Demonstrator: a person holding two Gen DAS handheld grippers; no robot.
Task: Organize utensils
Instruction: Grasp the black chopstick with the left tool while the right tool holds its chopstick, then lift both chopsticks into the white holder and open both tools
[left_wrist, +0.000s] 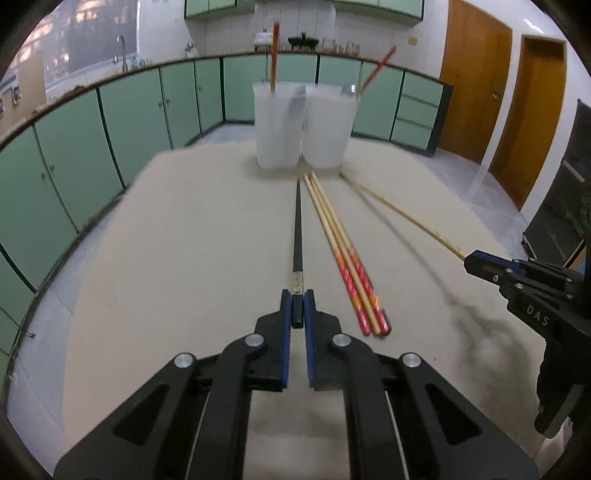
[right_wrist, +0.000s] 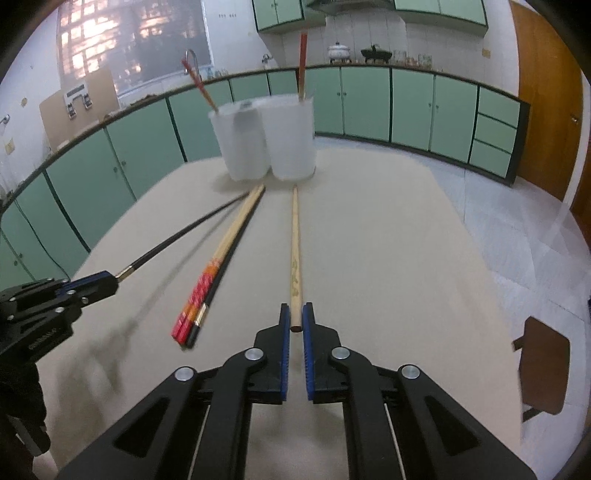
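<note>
I am clamping the left gripper (left_wrist: 297, 308) on a black chopstick (left_wrist: 297, 225) and the right gripper (right_wrist: 295, 317) on a plain wooden chopstick (right_wrist: 294, 243), both chopsticks pointing toward the two cups (left_wrist: 303, 125).

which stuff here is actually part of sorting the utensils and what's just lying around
Part of the job:
- black chopstick in the left gripper
- plain wooden chopstick in the right gripper
- red-handled chopsticks on the table
- two translucent cups, a red chopstick in each

Just lying about:
- pot on the counter
- faucet
- chair
</note>
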